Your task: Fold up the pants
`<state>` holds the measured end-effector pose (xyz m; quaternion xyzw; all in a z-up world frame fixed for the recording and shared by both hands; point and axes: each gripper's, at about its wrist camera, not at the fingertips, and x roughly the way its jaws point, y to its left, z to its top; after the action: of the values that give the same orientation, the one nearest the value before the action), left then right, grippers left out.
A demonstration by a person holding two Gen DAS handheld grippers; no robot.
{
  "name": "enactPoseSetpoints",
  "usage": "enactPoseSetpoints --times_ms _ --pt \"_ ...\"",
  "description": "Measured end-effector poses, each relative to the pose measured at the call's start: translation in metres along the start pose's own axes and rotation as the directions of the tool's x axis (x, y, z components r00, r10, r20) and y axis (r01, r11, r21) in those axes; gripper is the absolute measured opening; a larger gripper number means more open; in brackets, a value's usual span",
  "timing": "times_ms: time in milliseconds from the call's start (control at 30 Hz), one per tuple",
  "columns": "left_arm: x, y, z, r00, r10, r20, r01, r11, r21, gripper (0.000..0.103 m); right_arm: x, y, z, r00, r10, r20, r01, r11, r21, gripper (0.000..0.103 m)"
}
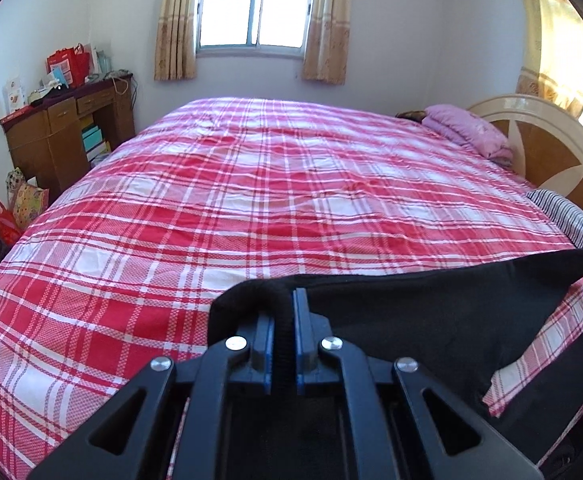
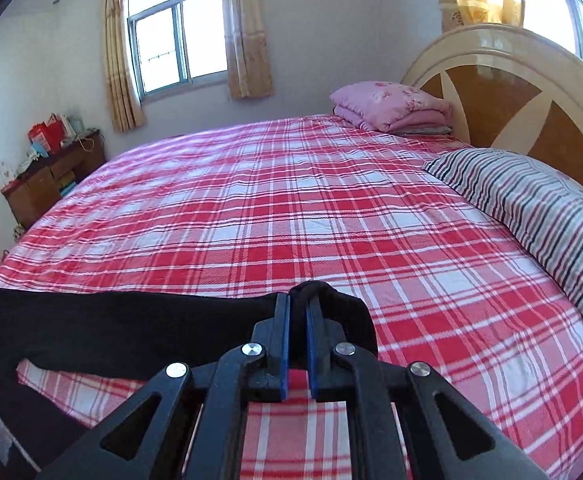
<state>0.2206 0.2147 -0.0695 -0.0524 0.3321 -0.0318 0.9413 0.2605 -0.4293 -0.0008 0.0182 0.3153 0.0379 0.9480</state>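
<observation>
The black pants [image 1: 431, 320] hang stretched between the two grippers, above the near edge of the bed with the red plaid sheet [image 1: 251, 200]. Their long axis runs sideways across the lower part of both frames, from one claw to the other. In the left wrist view the cloth goes from the left gripper [image 1: 282, 308] toward the right edge of the frame, where it ends in a raised corner. In the right wrist view the pants [image 2: 111, 320] go from the right gripper [image 2: 297, 312] toward the left edge of the frame. So each claw has one end of the same top edge, and neither hand is nearer to the garment than the other. Below this edge the cloth falls down, and a lower part of it lies dark in the bottom corner of each frame, with plaid sheet visible through the gap. The left gripper is clamped on a thick roll of the black fabric; the blue pads are almost together, with only the cloth between them. The right gripper is the same, closed tightly on a bunch of black fabric that stands up over its tips. I judge that the next move depends on keeping this edge taut and level while it is carried forward over the free sheet, away from the striped pillow [image 2: 531, 208] at the right of the frame.
</observation>
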Motion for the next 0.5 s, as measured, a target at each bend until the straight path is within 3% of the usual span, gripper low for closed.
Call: enactPoseSetpoints --times_ms 333,500 --pt "-0.040 0.016 -0.029 0.989 -0.090 0.121 0.091 0.996 -0.003 0.008 -0.076 -0.022 -0.062 0.990 0.056 0.127 -0.065 0.995 0.069 0.006" --pt "-0.056 0.019 -0.060 0.974 -0.139 0.180 0.132 0.990 0.052 0.008 -0.087 -0.047 -0.106 0.995 0.027 0.100 -0.041 0.988 0.147 0.006"
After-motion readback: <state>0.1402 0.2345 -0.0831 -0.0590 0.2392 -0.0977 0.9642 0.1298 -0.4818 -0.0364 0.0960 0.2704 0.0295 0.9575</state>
